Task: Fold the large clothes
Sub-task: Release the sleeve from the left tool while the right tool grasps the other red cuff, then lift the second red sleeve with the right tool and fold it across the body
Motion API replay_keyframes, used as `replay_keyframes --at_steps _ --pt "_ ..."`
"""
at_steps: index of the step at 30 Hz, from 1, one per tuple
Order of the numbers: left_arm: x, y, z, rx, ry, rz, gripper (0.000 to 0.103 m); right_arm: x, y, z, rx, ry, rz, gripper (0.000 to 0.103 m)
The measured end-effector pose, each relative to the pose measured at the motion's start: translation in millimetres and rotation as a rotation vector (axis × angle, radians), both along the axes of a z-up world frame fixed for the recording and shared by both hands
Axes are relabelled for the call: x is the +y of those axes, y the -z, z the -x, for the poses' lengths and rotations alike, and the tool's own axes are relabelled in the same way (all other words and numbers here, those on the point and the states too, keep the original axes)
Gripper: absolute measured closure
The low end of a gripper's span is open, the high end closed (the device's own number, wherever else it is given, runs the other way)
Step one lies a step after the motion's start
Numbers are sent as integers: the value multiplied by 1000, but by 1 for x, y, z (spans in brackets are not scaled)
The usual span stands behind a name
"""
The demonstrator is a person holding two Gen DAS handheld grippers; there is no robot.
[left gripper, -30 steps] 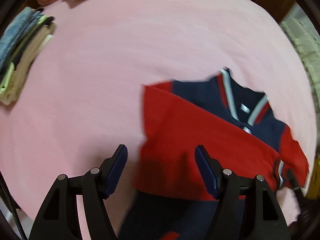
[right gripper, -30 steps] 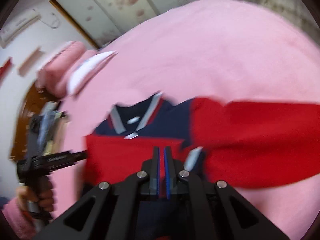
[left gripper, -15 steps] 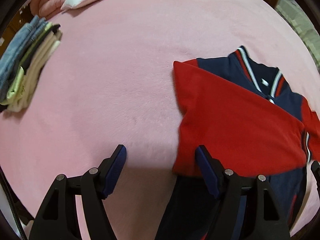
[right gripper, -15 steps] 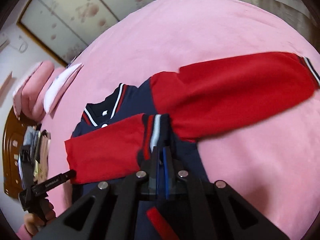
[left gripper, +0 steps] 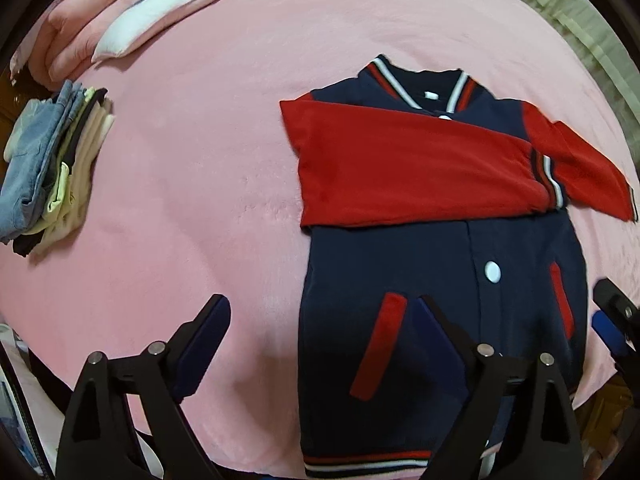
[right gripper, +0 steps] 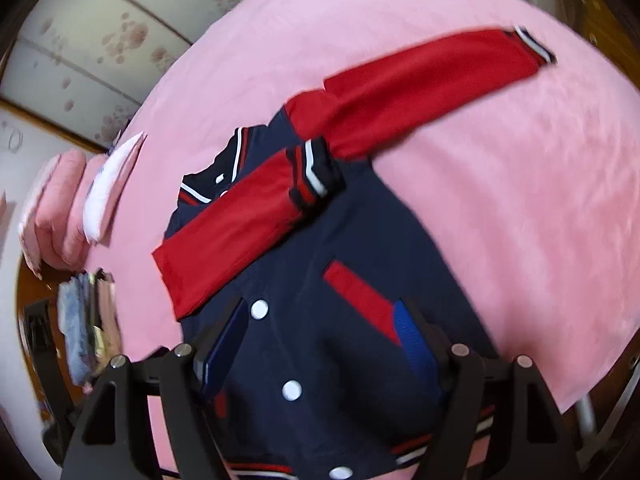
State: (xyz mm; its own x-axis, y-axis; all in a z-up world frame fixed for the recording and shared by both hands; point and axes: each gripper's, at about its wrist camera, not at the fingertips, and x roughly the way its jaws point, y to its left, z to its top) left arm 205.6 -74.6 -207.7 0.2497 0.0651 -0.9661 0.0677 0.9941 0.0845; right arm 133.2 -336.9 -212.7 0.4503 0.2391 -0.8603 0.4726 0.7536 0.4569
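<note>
A navy jacket (left gripper: pixel 440 272) with red sleeves lies face up on the pink bed (left gripper: pixel 192 152). One red sleeve (left gripper: pixel 400 164) is folded across its chest, and its striped cuff (right gripper: pixel 316 172) rests free on the navy front. The other sleeve (right gripper: pixel 420 80) stretches out flat over the bed. My left gripper (left gripper: pixel 320 312) hovers above the jacket's lower left edge, jaws opening, nothing gripped. My right gripper (right gripper: pixel 320 320) hangs over the lower front near the snaps, jaws opening and empty. Its blue pad also shows at the edge of the left wrist view (left gripper: pixel 610 328).
A stack of folded clothes (left gripper: pixel 48 168) sits at the bed's left side. A white pillow (left gripper: pixel 160 12) and a folded pink blanket (left gripper: pixel 76 40) lie at the head. The bed's near edge runs just below the jacket's hem (left gripper: pixel 360 464). A flowered wardrobe (right gripper: pixel 100 40) stands behind.
My right gripper has let go of the sleeve cuff, which now lies on the chest. Both grippers have drawn back toward the hem, and the left jaws stand wider.
</note>
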Motion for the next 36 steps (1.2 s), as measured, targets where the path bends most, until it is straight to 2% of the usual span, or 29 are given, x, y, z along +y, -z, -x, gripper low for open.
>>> replay_keyframes --at_steps 3,8,12,18,22,27,28,32,34,36 --pt "-13 -3 13 7 20 24 11 -10 3 9 -8 56 -59 28" --pt "-30 9 19 59 29 58 11 -42 8 28 -46 190 -97 28" --pt "-56 16 18 103 14 86 11 -87 19 46 -44 353 -132 28" --pt "-125 12 3 72 92 12 11 -163 32 51 -28 536 -171 28" --pt "-173 14 -14 98 79 18 11 -208 43 36 -18 575 -205 28" --pt "-229 16 -37 138 19 113 11 -256 54 1 -28 567 -265 28" --pt "-237 16 -41 139 14 117 11 -263 54 -6 -31 558 -259 32" --pt "-267 15 -54 110 -8 91 11 -294 58 -36 -23 503 -241 65" --pt "-277 15 -58 110 -10 75 11 -306 60 -51 -25 481 -259 69" --pt "-282 16 -60 113 -15 69 11 -314 59 -61 -33 461 -274 79"
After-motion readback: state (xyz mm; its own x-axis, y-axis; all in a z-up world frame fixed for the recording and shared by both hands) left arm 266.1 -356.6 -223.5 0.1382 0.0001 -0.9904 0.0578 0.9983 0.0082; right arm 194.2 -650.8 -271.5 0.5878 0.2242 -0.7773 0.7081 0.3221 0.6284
